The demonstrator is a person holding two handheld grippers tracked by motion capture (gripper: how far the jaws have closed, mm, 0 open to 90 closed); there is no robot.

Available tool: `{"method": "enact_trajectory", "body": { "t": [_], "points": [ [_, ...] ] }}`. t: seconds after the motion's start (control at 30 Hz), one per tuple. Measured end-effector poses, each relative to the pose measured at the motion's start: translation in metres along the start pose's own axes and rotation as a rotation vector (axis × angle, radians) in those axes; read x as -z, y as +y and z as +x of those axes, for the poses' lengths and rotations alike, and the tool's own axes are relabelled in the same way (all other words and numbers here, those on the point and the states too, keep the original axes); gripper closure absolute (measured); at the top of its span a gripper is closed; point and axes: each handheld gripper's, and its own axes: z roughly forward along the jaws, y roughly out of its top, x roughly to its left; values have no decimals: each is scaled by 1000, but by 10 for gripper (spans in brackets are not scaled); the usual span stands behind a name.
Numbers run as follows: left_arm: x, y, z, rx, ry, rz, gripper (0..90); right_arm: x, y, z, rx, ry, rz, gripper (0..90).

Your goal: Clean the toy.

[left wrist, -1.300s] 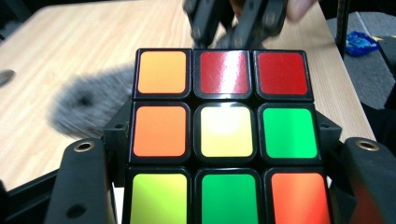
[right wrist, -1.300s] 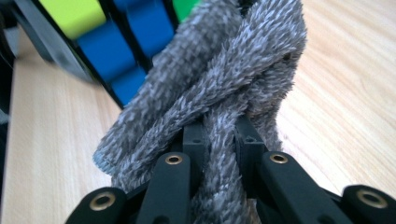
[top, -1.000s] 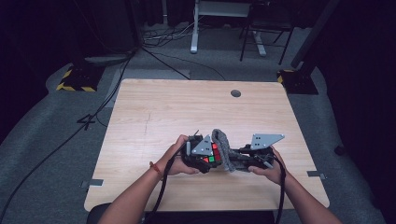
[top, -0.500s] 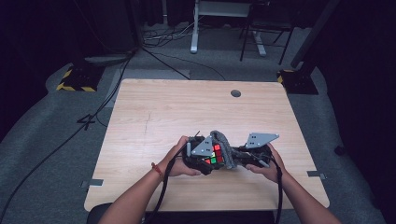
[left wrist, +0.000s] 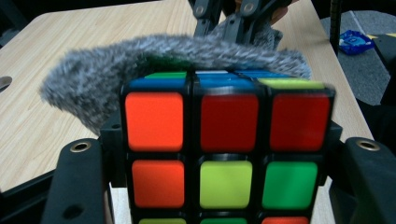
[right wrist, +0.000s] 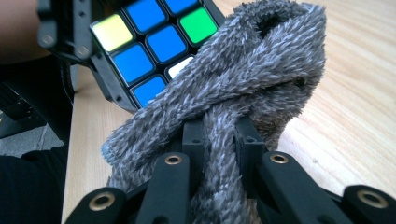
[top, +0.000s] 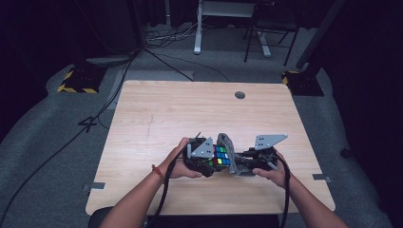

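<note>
Clearly the left gripper (left wrist: 224, 186) clamped the puzzle cube (left wrist: 224, 154) near the table's (top: 157, 114) near edge, while the right gripper (right wrist: 219, 140) pinched a grey fuzzy cloth (right wrist: 243, 84). The cloth lay just right of the cube, draped against its far face, its length running toward the right gripper, which was the nearer one for wiping.
</note>
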Motion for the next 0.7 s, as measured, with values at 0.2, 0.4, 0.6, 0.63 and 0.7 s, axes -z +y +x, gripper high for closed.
{"method": "enact_trajectory", "body": {
  "t": [0.2, 0.4, 0.6, 0.63, 0.7],
  "points": [
    [-1, 0, 0, -6, 8, 25, 327, 4, 3, 4, 8, -10, -28, 790],
    [-8, -2, -3, -29, 13, 84, 329, 6, 7, 9, 28, 2, -49, 791],
    [-14, -2, -3, -29, 6, 103, 331, 5, 13, 18, 65, -21, -58, 790],
    [-12, -2, -2, -26, 5, 88, 332, 6, 13, 16, 57, -37, -58, 791],
    [-10, -1, -1, -17, 5, 72, 332, 6, 12, 14, 47, -51, -54, 790]
  ]
}}
